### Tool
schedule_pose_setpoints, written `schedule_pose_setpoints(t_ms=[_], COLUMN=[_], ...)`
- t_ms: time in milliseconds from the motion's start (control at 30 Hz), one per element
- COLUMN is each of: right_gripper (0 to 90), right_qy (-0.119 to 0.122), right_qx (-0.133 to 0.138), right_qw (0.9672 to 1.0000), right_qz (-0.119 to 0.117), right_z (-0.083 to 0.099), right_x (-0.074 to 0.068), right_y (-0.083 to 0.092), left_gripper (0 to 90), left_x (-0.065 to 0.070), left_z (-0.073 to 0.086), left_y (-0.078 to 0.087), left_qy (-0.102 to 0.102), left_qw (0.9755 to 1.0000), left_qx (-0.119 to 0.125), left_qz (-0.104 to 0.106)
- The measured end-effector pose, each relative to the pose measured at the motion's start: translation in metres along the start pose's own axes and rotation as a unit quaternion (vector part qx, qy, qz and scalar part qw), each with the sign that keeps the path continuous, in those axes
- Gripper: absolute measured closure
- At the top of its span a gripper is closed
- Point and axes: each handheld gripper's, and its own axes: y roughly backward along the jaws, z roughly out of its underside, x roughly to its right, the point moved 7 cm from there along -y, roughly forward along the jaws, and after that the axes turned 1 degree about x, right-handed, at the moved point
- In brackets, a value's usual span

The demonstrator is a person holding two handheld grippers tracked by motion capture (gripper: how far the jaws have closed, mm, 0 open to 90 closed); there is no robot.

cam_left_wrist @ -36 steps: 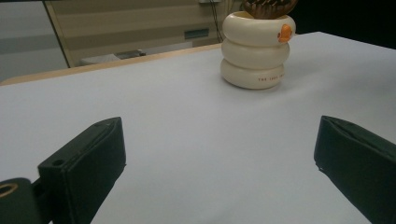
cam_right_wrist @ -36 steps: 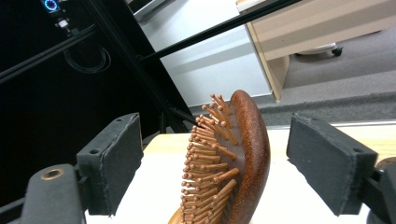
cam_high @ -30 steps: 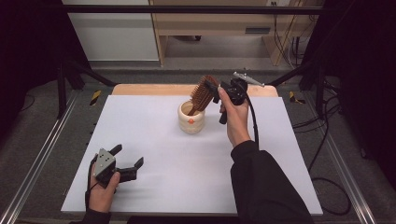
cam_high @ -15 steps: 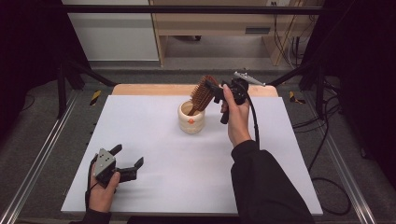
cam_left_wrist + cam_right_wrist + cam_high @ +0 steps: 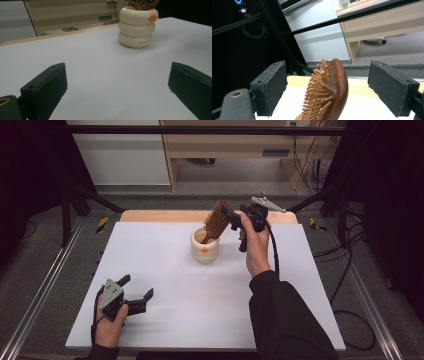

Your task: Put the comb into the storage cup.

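Observation:
A brown wooden hairbrush (image 5: 216, 220) stands tilted, handle down, in a cream ribbed holder (image 5: 205, 246) at the back middle of the white table sheet (image 5: 200, 310). My right gripper (image 5: 228, 215) is held level at the brush head. In the right gripper view the brush (image 5: 332, 90) sits between the open jaws of that gripper (image 5: 335, 85), with a gap on each side. My left gripper (image 5: 137, 286) rests open near the front left. The left gripper view has its jaws (image 5: 117, 82) wide apart with nothing between them, and the holder (image 5: 138, 26) stands farther off.
A wooden board edge (image 5: 150, 216) runs along the back of the sheet. Metal rails (image 5: 40, 290) flank the table on both sides. A light wooden bench (image 5: 235, 145) and cables (image 5: 345, 250) lie beyond and to the right.

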Motion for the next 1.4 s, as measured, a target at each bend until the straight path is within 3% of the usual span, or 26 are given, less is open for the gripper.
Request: schedule_pose_setpoints(t_ms=[200, 467, 867, 1400], right_gripper=[15.1, 13.4, 8.6, 11.1], right_qy=[0.038, 0.088, 0.099, 0.102], right_qx=[0.015, 0.020, 0.009, -0.002], right_qw=[0.9990, 0.9957, 0.9951, 0.9947], right_qz=[0.018, 0.021, 0.004, -0.013], right_z=[-0.005, -0.009, -0.013, -0.012], right_x=[0.000, -0.002, -0.003, 0.005], right_y=[0.006, 0.015, 0.028, 0.044], left_gripper=[1.9, 1.9, 1.9, 1.9], left_x=[0.000, 0.000, 0.000, 0.000], left_z=[0.000, 0.000, 0.001, 0.001], left_y=[0.000, 0.000, 0.000, 0.000], left_qy=[-0.001, -0.002, -0.002, -0.002], left_qw=[1.0000, 1.0000, 1.0000, 1.0000], left_qx=[0.000, -0.001, -0.002, -0.003], left_qz=[0.000, 0.000, -0.001, -0.001])
